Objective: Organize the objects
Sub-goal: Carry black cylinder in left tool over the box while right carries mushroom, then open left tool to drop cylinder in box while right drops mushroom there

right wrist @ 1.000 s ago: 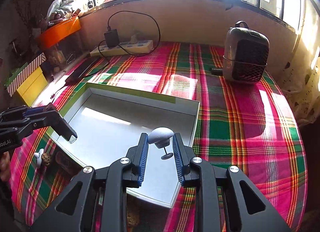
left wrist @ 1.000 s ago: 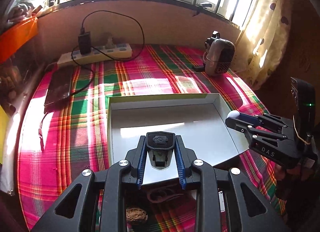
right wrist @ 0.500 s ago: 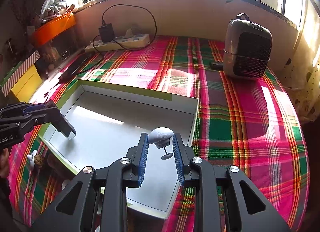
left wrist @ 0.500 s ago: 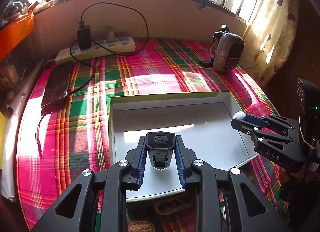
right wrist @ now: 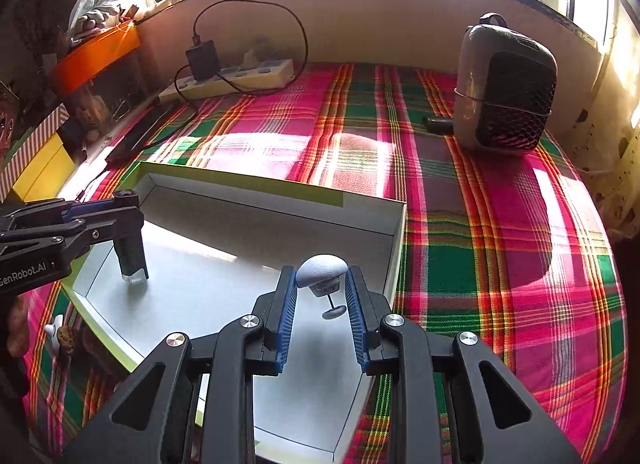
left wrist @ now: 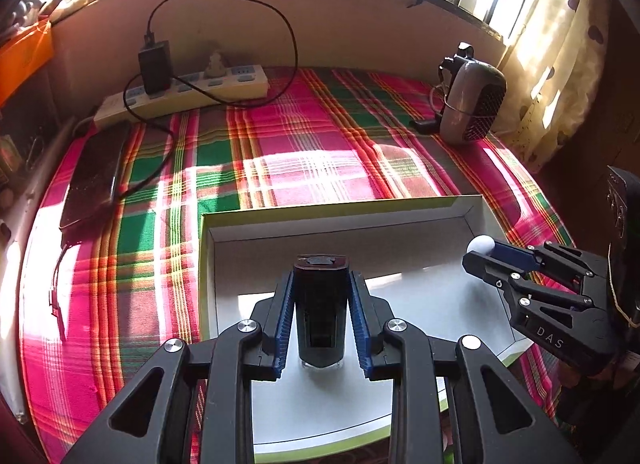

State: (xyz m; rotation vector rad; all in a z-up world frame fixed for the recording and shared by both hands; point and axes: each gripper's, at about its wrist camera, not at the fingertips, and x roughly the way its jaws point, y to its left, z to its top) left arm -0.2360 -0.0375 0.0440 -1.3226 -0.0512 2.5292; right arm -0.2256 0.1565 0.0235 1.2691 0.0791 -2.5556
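Observation:
A shallow white box with a green rim (left wrist: 340, 209) (right wrist: 240, 181) lies on the plaid cloth. My left gripper (left wrist: 320, 278) (right wrist: 127, 211) is shut on a black upright device with a clear base (left wrist: 320, 316) (right wrist: 130, 242). The base seems to rest on the box floor near the left wall. My right gripper (right wrist: 320, 278) (left wrist: 480, 258) is shut on a grey-white mushroom-shaped piece (right wrist: 322, 270) (left wrist: 482, 244). That piece has a thin stem and small foot and hangs just above the box floor near the right wall.
A power strip with a black charger and looped cable (left wrist: 180, 88) lies at the back. A dark phone (left wrist: 94, 176) lies at the left, and a small heater (right wrist: 504, 90) stands at the back right. Small items (right wrist: 60, 334) sit by the box's near left corner.
My left gripper has moved forward and down over the box, bringing the black device's base to the floor. The right gripper has crept slightly further in with its piece.

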